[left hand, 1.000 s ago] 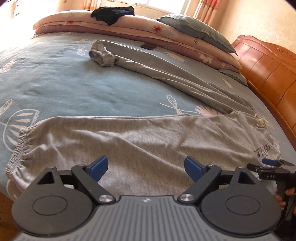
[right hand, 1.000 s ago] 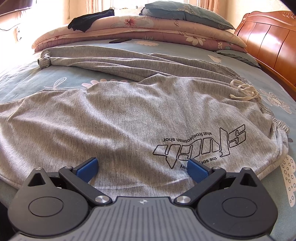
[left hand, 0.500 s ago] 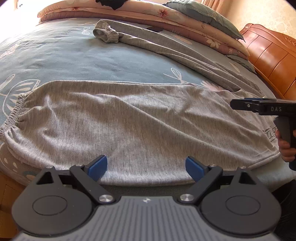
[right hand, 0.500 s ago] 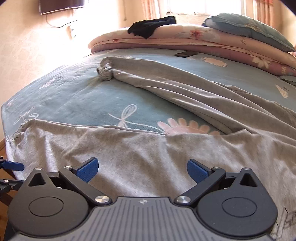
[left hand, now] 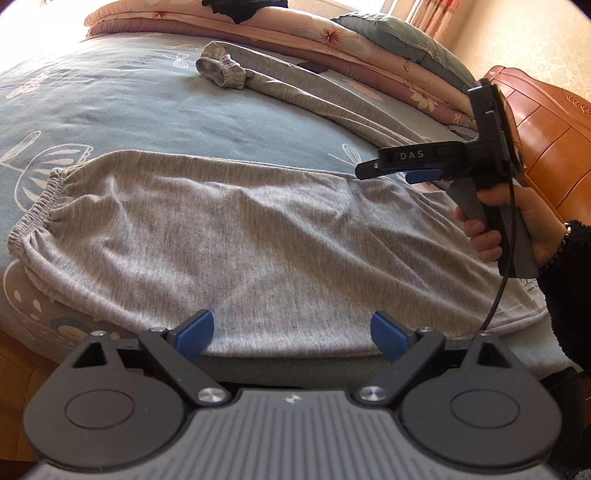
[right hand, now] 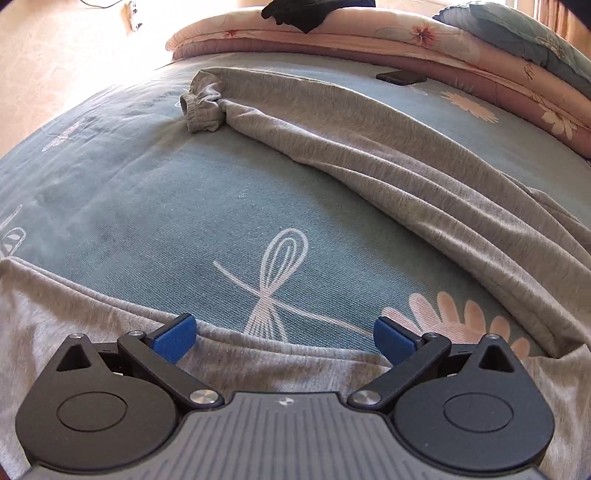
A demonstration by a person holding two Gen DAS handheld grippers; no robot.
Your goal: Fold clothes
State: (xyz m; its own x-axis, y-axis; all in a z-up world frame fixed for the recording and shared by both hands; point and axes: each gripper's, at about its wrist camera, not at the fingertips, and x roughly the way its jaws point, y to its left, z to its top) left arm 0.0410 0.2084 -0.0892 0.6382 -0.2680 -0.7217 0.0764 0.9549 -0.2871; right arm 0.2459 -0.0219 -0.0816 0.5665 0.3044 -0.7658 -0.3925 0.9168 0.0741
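Here the grey knit trousers [left hand: 266,236] lie spread on the teal flowered bedsheet [right hand: 147,206]; our left gripper [left hand: 291,334] and right gripper [right hand: 284,338] gape empty, so we should pinch the near leg's 2 edges evenly.

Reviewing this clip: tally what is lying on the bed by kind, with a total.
Grey jersey sweatpants, spread out: 1
Black garment on the bedding: 1
Pink floral folded quilt: 1
Blue-grey pillow: 1
Dark flat phone: 1
Total: 5
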